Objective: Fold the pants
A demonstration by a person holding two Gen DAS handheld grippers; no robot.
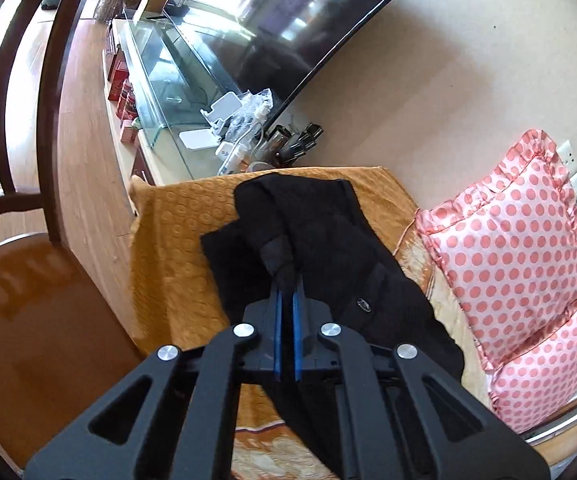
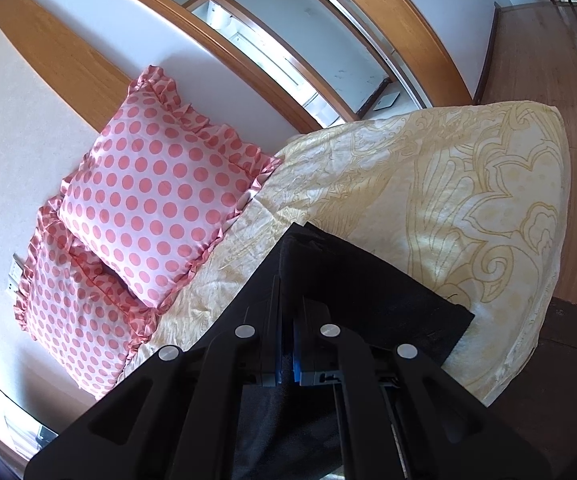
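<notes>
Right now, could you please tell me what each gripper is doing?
Left gripper: closed on the black pants.
Right gripper: closed on the black pants.

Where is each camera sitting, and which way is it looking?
Left wrist: on the left gripper, looking down its fingers at black pants on the orange cover, TV behind; only the gripper shows, shut on the pants.
Right wrist: on the right gripper, facing the cream quilt and door frame; only the gripper shows, shut on the pants.
Both share the pants and polka-dot pillows.
</notes>
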